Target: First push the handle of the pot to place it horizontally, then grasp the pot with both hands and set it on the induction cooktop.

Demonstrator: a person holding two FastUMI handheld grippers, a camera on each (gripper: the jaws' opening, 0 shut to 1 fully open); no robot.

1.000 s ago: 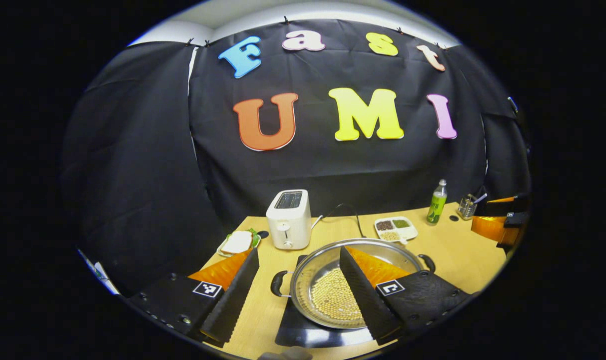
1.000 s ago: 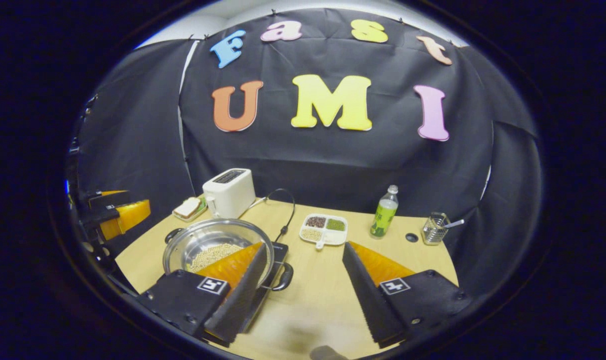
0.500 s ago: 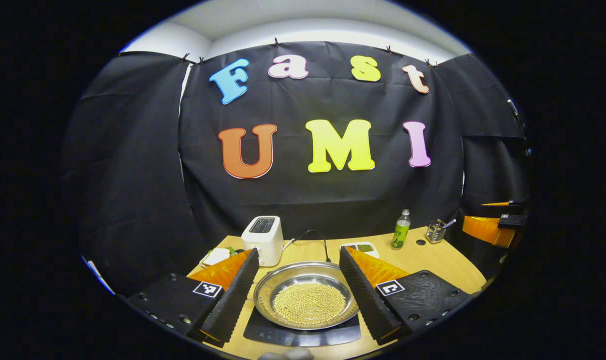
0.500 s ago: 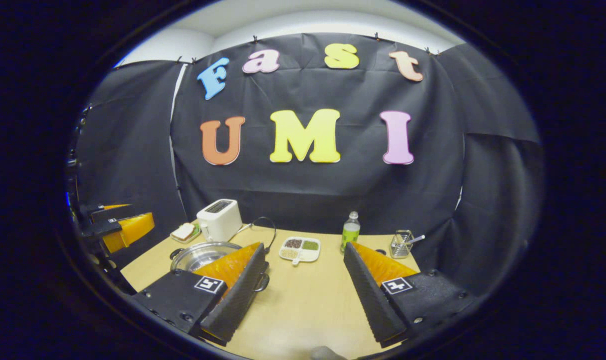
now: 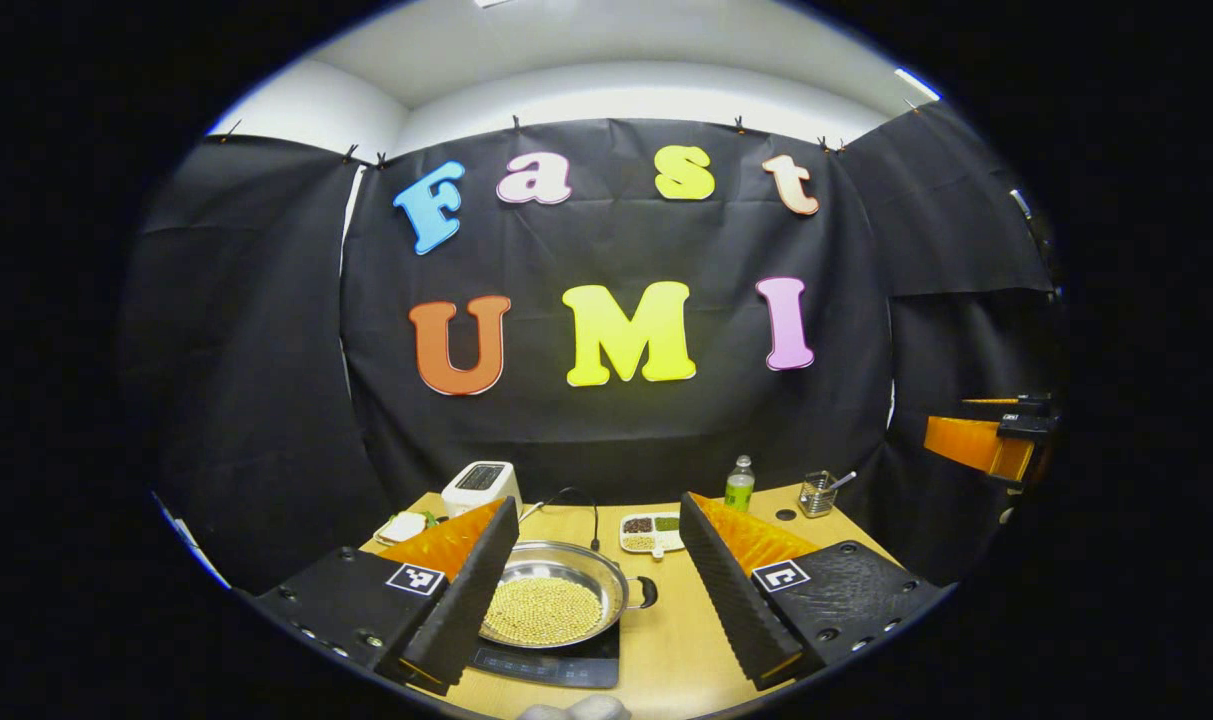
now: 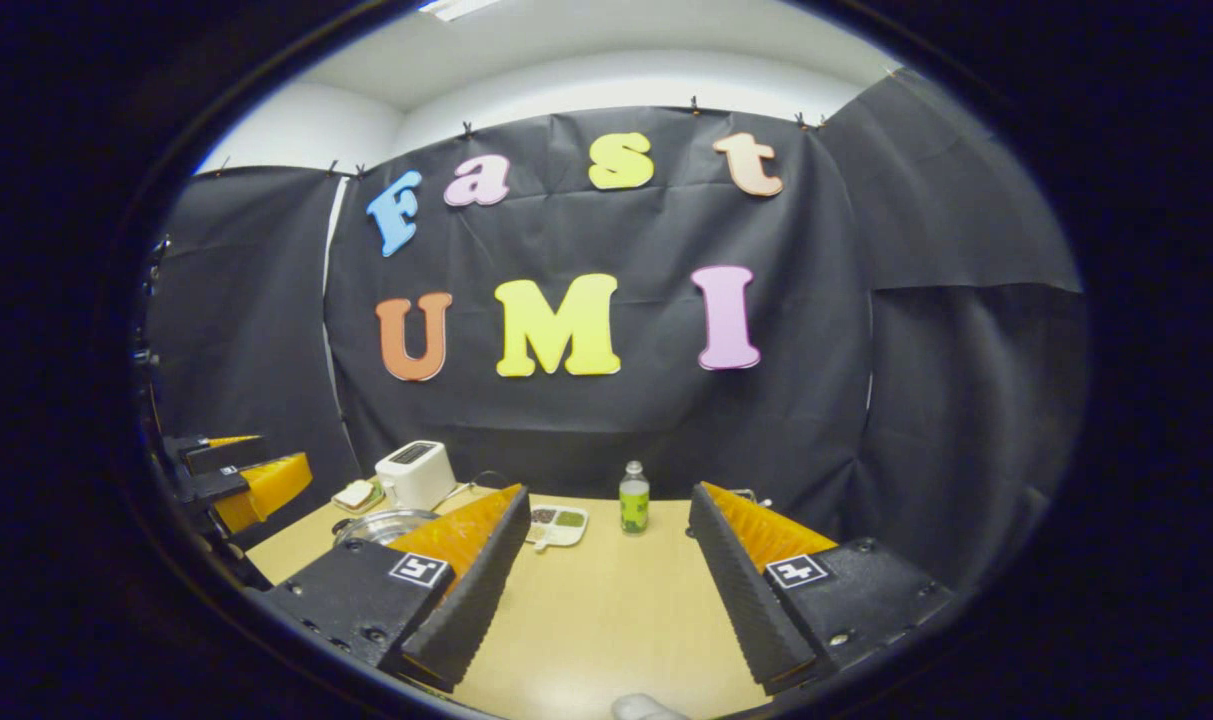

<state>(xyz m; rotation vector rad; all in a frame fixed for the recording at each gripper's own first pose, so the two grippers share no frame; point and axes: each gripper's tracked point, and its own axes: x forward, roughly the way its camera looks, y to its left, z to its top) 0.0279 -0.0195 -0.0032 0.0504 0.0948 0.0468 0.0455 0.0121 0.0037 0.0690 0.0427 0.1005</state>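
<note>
Both tools have drawn back, released, from the round steel pot [image 5: 556, 600] on the flat glassy cooktop [image 5: 551, 665].

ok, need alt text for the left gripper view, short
A steel pot of pale beans sits on a black induction cooktop on a wooden table, seen between the open fingers of the left gripper, which holds nothing. Behind stand a white toaster, a divided dish, a green bottle and a black cloth wall.
</note>
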